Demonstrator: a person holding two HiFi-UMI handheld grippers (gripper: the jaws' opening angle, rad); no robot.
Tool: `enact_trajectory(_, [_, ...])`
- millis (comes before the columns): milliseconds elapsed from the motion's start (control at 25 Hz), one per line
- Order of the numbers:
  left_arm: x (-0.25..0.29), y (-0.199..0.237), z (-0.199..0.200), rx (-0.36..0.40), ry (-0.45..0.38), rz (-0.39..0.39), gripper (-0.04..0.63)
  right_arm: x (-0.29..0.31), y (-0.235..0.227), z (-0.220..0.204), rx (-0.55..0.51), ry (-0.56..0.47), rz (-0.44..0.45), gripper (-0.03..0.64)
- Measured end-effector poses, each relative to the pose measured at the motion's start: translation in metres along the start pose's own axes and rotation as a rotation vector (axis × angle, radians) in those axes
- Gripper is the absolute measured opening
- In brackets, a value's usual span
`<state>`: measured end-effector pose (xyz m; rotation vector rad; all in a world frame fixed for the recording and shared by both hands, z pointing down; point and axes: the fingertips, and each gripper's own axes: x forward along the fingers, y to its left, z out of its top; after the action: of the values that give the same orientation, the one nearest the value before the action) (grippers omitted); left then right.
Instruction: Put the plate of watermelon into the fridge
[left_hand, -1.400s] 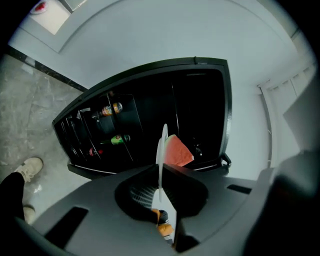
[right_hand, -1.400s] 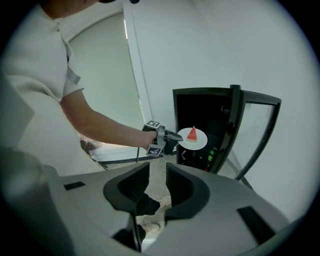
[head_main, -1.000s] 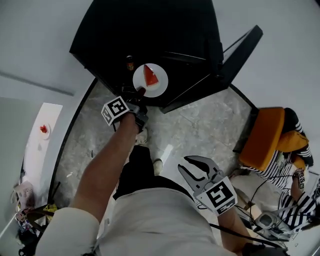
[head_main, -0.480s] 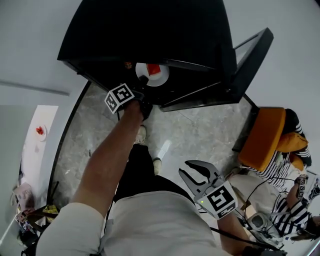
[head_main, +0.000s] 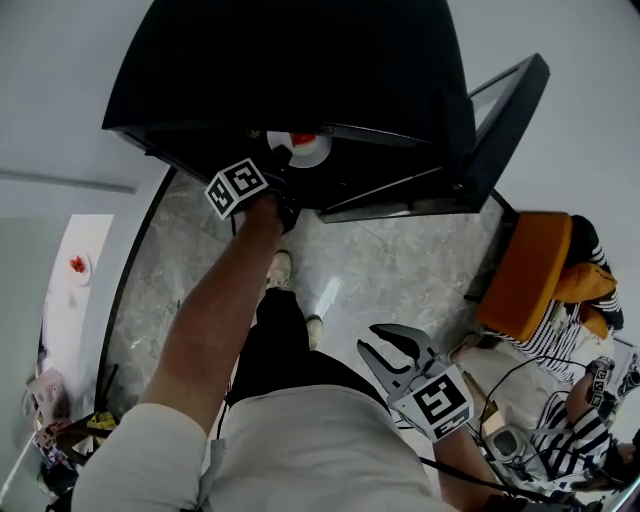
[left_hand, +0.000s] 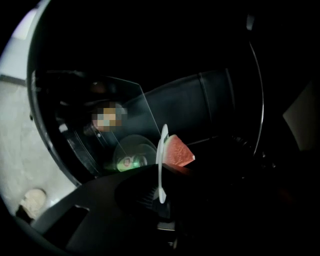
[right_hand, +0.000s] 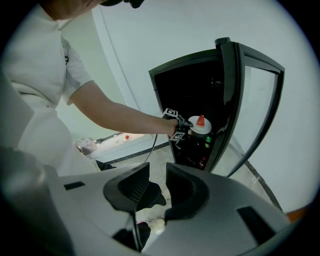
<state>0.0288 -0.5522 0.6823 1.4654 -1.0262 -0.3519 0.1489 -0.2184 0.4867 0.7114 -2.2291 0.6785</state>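
Note:
A white plate (head_main: 306, 150) with a red watermelon wedge (head_main: 302, 139) is inside the open black fridge (head_main: 290, 70), partly hidden under its top edge. My left gripper (head_main: 277, 172) is shut on the plate's near rim. In the left gripper view the plate (left_hand: 161, 159) shows edge-on, clamped between the dark jaws, with the wedge (left_hand: 178, 152) on its right face. From the right gripper view the plate (right_hand: 199, 125) sits level at a middle shelf, my left gripper (right_hand: 182, 127) beside it. My right gripper (head_main: 393, 351) hangs open and empty near my waist.
The fridge door (head_main: 498, 112) stands open to the right. A green can (left_hand: 129, 161) and other drinks sit on the shelves. A seated person in stripes (head_main: 560, 350) and an orange chair (head_main: 530, 270) are at the right. A white counter (head_main: 80, 290) with a small plate is at left.
My left gripper has pushed the plate forward, from in front of the fridge opening to inside it under the top edge. The right gripper has stayed in place.

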Motion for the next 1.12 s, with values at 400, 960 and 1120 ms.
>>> enact_trajectory(400, [0.043,0.002,-0.001,0.312,0.071,0.198,0.048,0.002,-0.040,-0.003,0.029,0.006,0.014,0.114])
enact_trajectory(960, [0.009,0.011,0.014,0.667,0.111,0.410,0.144,0.001,-0.004,-0.002,0.020,0.007,-0.004,0.114])
enact_trajectory(1120, [0.010,0.010,0.014,0.723,0.118,0.445,0.158,0.000,-0.006,-0.004,0.034,-0.007,-0.014,0.114])
